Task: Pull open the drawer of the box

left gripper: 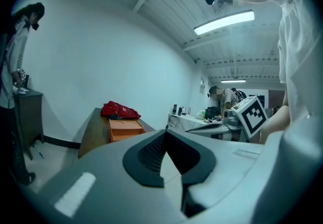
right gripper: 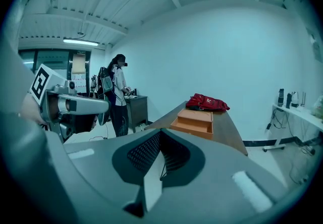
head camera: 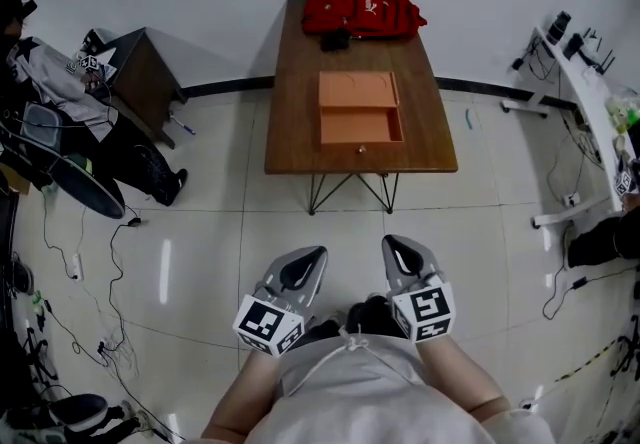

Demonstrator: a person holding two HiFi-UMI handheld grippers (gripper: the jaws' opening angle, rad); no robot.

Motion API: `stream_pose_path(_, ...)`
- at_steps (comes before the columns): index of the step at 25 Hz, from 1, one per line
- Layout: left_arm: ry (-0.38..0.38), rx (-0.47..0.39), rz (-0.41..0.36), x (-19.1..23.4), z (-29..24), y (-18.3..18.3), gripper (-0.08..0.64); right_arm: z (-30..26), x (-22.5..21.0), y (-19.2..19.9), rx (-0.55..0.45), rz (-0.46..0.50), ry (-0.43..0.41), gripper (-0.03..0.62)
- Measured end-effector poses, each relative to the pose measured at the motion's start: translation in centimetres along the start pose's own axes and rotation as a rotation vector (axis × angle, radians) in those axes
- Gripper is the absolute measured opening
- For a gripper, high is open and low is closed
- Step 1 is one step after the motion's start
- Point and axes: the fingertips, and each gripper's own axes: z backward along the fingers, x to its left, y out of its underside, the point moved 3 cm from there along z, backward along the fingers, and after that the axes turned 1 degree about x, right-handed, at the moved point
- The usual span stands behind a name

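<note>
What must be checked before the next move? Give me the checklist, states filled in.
1. Drawer out of the box: ok, it stands pulled open.
2. Knob facing the person: ok.
3. Left claw empty: ok, shut on nothing.
4. Right claw empty: ok, shut on nothing.
5. Claws at the table: not ok, both hang over the floor, short of it.
6. Bag apart from the box: ok, it lies behind it.

Wooden table (head camera: 290,137), orange box (head camera: 358,90) (drawer (head camera: 360,126) out), red backpack (head camera: 365,9)
</note>
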Motion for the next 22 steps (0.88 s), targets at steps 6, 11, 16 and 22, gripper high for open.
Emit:
stream_pose_path(6,-0.042,-0.038,-0.026,-3.2,-0.6,-1.6,0.005,3.1,-1.4,-0.3,-0.034,0.002,-0.048,0.005)
stream_pose_path(11,-0.071,-0.060,-0.016,-5.0,-0.7,-2.5,0.005,5.1,-2.1,-0.6,-0.028,0.031,-0.082,0.005)
stream_pose_path(16,-0.063,-0.052,-0.035,-6.6,-0.8,-2.7,0.005,6.3,-2.2,-0.6,-0.026,0.026,-0.073,0.005)
stream_pose_path(22,-0.049,-0.041,-0.022,-6.5,0.0,-2.3,0.005,6.8,-1.0,-0.8,-0.041,0.011,-0.082,0.005)
